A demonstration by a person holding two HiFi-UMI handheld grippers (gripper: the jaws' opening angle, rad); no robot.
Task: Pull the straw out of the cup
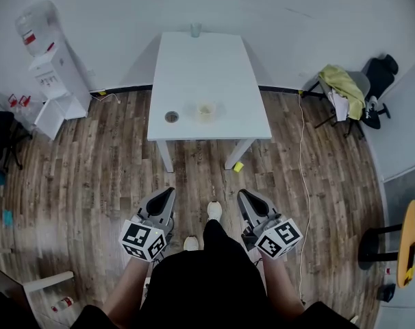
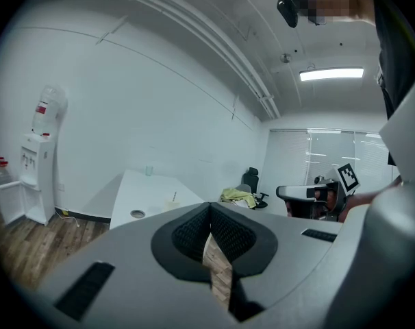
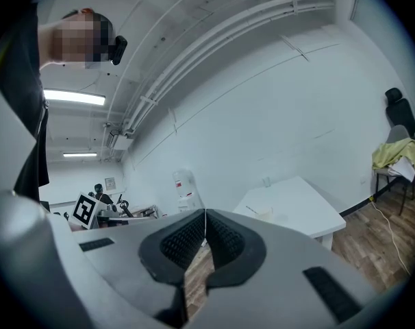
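A clear cup (image 1: 206, 110) with a thin straw in it stands near the front edge of the white table (image 1: 200, 60). It shows small in the left gripper view (image 2: 173, 199) and in the right gripper view (image 3: 266, 212). Both grippers are held low over the wooden floor, well short of the table. My left gripper (image 1: 168, 192) is shut with nothing in it, its pads meeting at the tip (image 2: 209, 208). My right gripper (image 1: 244, 195) is likewise shut and empty (image 3: 205, 214). Between them are the person's legs and shoes.
A dark round disc (image 1: 171, 116) lies left of the cup, and a glass (image 1: 195, 30) stands at the table's far edge. A water dispenser (image 1: 50, 67) is at the back left. An office chair with a yellow cloth (image 1: 344, 91) is at the right. A cable (image 1: 303, 156) runs along the floor.
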